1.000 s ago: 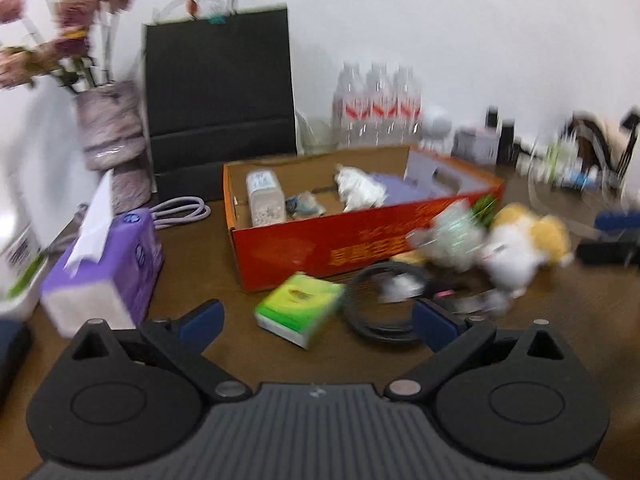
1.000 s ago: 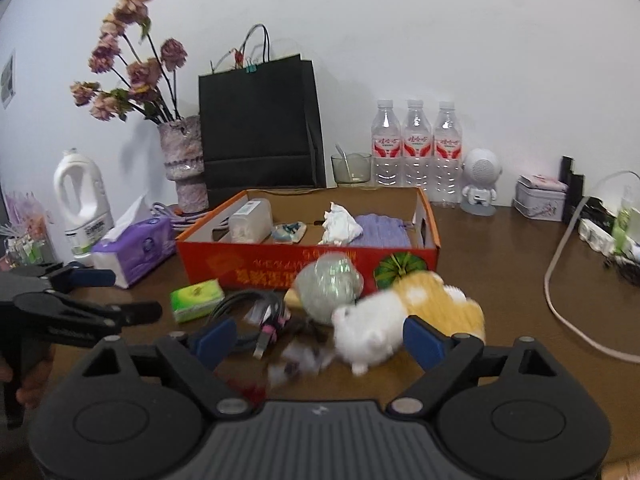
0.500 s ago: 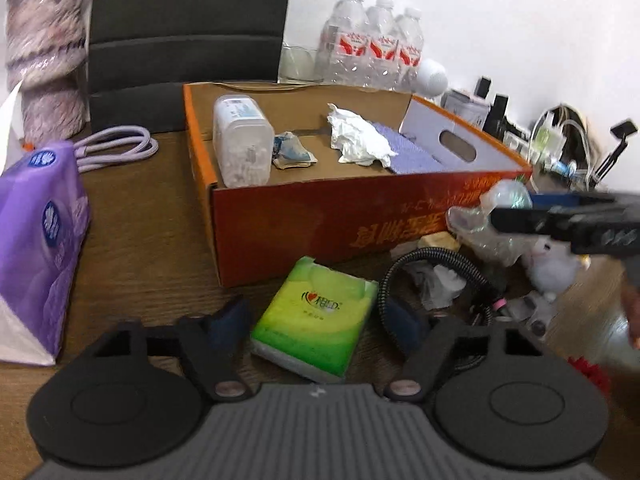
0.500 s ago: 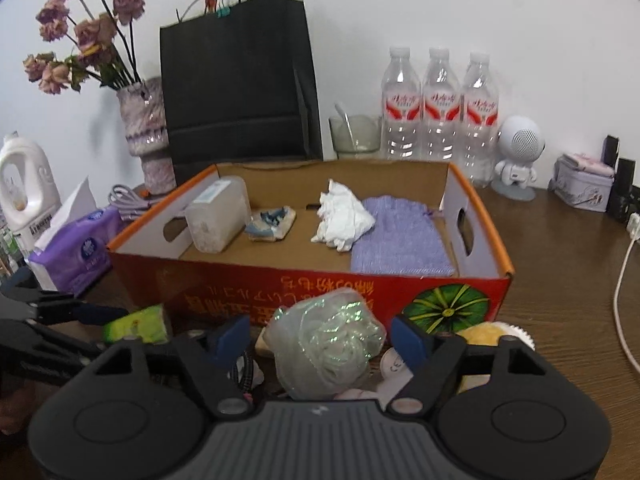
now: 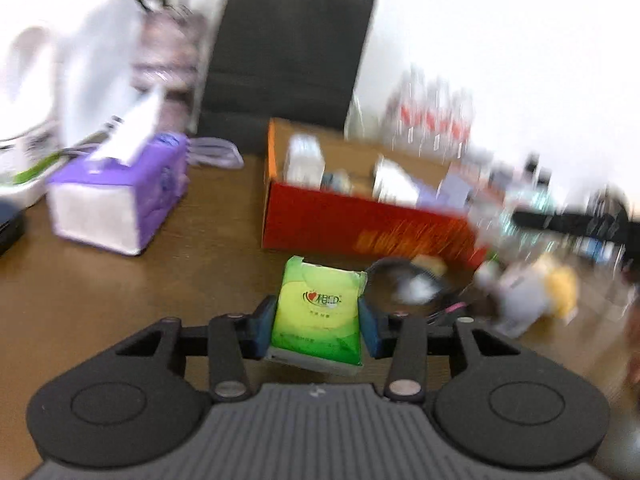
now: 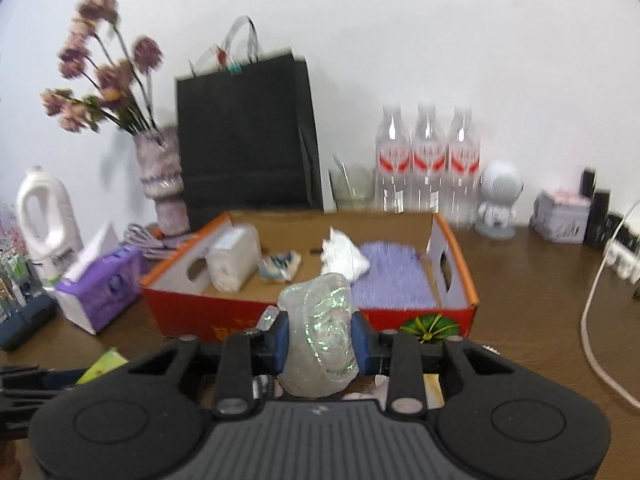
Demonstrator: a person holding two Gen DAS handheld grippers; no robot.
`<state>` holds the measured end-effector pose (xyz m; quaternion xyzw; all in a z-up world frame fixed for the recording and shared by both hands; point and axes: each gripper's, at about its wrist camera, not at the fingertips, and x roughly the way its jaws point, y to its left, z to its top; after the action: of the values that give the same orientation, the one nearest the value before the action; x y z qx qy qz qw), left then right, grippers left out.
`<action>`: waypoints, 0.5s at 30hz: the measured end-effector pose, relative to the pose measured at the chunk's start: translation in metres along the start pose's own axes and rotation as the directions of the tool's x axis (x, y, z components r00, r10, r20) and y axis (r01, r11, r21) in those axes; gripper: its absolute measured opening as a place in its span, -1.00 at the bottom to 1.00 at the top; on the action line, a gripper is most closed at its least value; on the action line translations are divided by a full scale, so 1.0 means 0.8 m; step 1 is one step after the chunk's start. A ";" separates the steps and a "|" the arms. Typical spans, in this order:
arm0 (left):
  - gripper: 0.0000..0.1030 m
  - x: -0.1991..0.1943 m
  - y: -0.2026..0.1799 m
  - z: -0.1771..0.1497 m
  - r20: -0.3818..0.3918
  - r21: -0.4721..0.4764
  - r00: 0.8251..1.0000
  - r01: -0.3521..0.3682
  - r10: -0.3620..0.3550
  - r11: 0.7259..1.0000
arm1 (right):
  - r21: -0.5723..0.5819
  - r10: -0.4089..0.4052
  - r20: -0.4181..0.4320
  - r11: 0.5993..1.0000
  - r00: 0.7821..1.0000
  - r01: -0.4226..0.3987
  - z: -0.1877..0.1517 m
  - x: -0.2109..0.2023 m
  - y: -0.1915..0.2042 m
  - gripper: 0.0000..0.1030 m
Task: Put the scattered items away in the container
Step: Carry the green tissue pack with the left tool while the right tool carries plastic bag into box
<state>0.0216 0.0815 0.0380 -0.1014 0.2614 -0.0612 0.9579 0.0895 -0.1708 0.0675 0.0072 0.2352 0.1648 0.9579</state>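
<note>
My left gripper (image 5: 316, 326) is shut on a green tissue pack (image 5: 316, 316), held above the brown table in front of the red cardboard box (image 5: 360, 224). My right gripper (image 6: 318, 342) is shut on a crumpled iridescent plastic bag (image 6: 318, 332), lifted in front of the box (image 6: 224, 312). The box holds a white container (image 6: 234, 260), a white crumpled tissue (image 6: 342, 258) and a purple cloth (image 6: 392, 276). A black cable coil (image 5: 404, 284) and a white and yellow plush toy (image 5: 532, 288) lie on the table right of the green pack.
A purple tissue box (image 5: 120, 196) stands left of the box. A black paper bag (image 6: 244, 140), a vase of dried flowers (image 6: 160, 176), three water bottles (image 6: 428, 160) and a white figurine (image 6: 498, 200) line the wall. A white cable (image 6: 596, 320) runs at the right.
My left gripper closed on the green tissue pack and lifted it. My right gripper closed on the iridescent bag and raised it toward the box.
</note>
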 end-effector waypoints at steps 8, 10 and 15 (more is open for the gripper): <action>-0.14 -0.111 -0.066 -0.028 0.199 -0.017 0.977 -0.078 0.080 0.997 | -0.064 0.070 0.107 0.996 0.992 -0.063 -0.042 -0.124 0.022 -0.38; -0.14 -0.130 -0.080 -0.034 0.222 0.004 0.972 -0.077 0.074 0.997 | -0.081 0.077 0.106 0.994 0.991 -0.068 -0.056 -0.147 0.024 -0.38; -0.13 -0.157 -0.112 -0.053 0.223 0.047 0.974 -0.061 0.049 0.997 | -0.042 0.076 0.127 0.997 0.989 -0.071 -0.088 -0.196 0.020 -0.38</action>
<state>-0.1129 0.0092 0.0839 -0.0745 0.1540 -0.0299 0.9848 -0.0784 -0.2104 0.0770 0.0087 0.1697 0.2034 0.9642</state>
